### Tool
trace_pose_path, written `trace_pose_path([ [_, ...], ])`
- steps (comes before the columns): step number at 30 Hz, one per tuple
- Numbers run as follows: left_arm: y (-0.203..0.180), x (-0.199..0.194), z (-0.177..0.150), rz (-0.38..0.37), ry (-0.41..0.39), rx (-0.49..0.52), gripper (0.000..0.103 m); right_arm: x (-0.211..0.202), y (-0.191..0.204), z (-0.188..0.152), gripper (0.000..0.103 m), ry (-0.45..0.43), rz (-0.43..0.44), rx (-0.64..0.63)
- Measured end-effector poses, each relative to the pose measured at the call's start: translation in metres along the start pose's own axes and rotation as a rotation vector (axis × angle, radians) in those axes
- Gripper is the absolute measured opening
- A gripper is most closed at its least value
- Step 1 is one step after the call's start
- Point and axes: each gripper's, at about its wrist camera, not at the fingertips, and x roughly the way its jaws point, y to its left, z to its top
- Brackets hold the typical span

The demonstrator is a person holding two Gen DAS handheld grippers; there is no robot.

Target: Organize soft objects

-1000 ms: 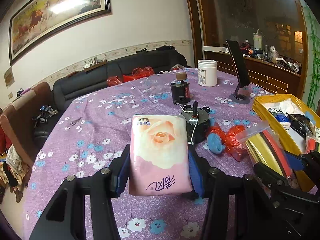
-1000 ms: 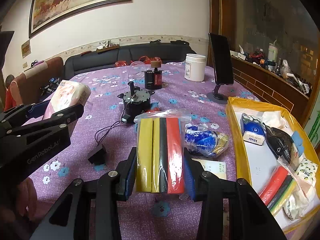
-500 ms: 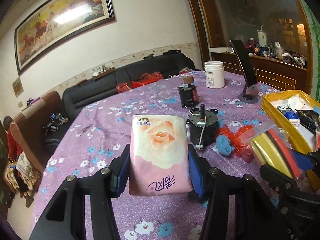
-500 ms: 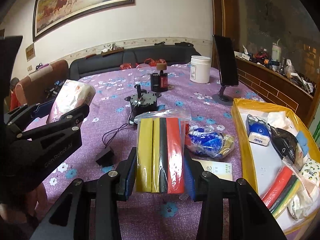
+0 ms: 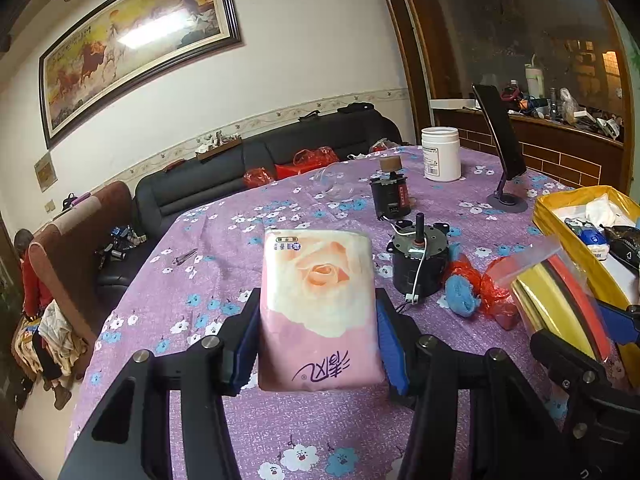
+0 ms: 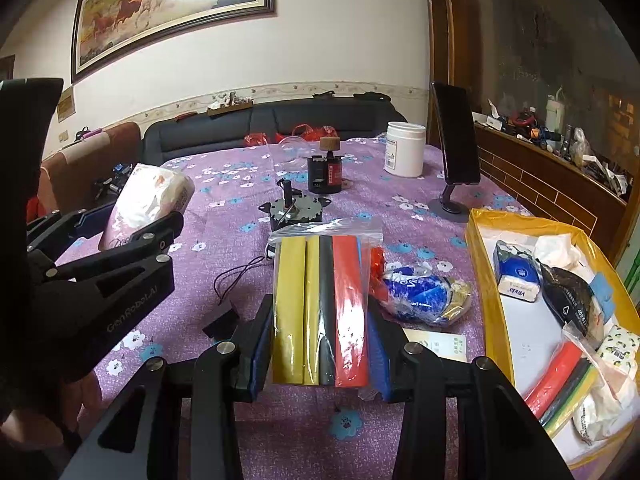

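My left gripper (image 5: 316, 344) is shut on a pink tissue pack (image 5: 318, 304) with a rose print, held above the purple flowered tablecloth (image 5: 208, 280). In the right wrist view that tissue pack (image 6: 148, 200) shows at the left. My right gripper (image 6: 320, 344) is shut on a clear bag of yellow, black and red tubes (image 6: 320, 304), also held above the cloth. The same bag of tubes (image 5: 560, 300) appears at the right of the left wrist view. A yellow tray (image 6: 480, 264) at the right holds several soft packs.
Two small motors (image 6: 296, 208) (image 6: 326, 174), a white jar (image 6: 404, 148) and a phone on a stand (image 6: 456, 148) stand mid-table. A blue and red wrapped pack (image 6: 420, 292) and a card (image 6: 436, 344) lie beside the tray. A black sofa (image 5: 260, 160) runs behind.
The left wrist view has tilted up a little, showing more wall. Both grippers keep their grips on the tissue pack and the bag of tubes.
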Motion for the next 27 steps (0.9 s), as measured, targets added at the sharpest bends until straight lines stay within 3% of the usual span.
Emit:
trace_pose_path([
  [27, 0.003, 0.0, 0.0, 0.025, 0.0, 0.001, 0.051, -0.011, -0.003, 0.007, 0.045, -0.014, -0.004, -0.003],
])
